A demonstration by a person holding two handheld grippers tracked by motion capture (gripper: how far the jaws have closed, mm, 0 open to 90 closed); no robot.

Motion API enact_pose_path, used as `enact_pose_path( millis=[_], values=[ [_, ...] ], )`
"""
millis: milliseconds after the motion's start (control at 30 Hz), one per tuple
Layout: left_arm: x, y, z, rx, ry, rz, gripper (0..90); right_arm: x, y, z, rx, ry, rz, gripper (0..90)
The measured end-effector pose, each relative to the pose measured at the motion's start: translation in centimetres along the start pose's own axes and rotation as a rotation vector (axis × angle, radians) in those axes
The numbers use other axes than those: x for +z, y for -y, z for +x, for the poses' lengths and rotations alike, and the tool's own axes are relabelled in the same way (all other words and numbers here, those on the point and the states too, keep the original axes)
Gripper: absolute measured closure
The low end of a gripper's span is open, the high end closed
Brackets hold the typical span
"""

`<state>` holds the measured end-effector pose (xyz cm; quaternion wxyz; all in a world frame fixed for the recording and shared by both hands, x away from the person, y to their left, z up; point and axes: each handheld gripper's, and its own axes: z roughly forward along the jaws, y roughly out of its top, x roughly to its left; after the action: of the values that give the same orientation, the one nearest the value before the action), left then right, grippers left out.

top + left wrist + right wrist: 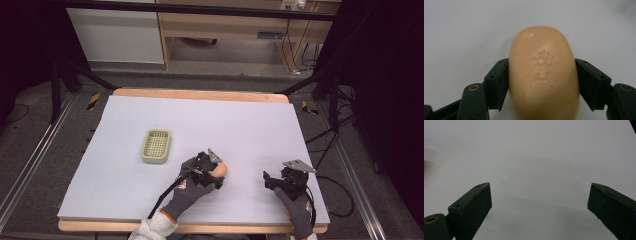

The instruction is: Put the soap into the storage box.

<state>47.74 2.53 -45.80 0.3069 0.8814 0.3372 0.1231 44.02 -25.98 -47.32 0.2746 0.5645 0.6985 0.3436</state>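
Observation:
A tan oval bar of soap [543, 75] with stamped characters sits between both black jaws of my left gripper [541, 77], which press its two sides. From above, that soap [220, 170] lies low over the white mat with the left gripper [216, 172] around it, right of a pale green soap dish [156, 146]. My right gripper [267, 180] rests near the front right of the mat. Its jaws stand wide apart over bare mat in the right gripper view, with the right gripper [540, 200] holding nothing.
The white mat [200, 125] covers a wooden table whose edge [200, 93] shows at the back. Black frame legs and cables stand on the floor around it. The soap dish has a slotted, bare inside.

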Motion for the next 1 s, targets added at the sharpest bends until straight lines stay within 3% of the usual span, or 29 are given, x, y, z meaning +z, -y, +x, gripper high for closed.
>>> enact_pose_path(
  millis=[600, 1000],
  values=[
    [-2.9, 0.5, 0.8, 0.015, 0.010, -0.016, 31.6, 0.0, 0.0, 0.0, 0.002, 0.002, -0.005, 5.8],
    [-4.2, 1.6, 1.4, -0.001, 0.005, -0.029, 31.6, 0.0, 0.0, 0.0, 0.005, 0.003, -0.004, 5.7]
  ],
)
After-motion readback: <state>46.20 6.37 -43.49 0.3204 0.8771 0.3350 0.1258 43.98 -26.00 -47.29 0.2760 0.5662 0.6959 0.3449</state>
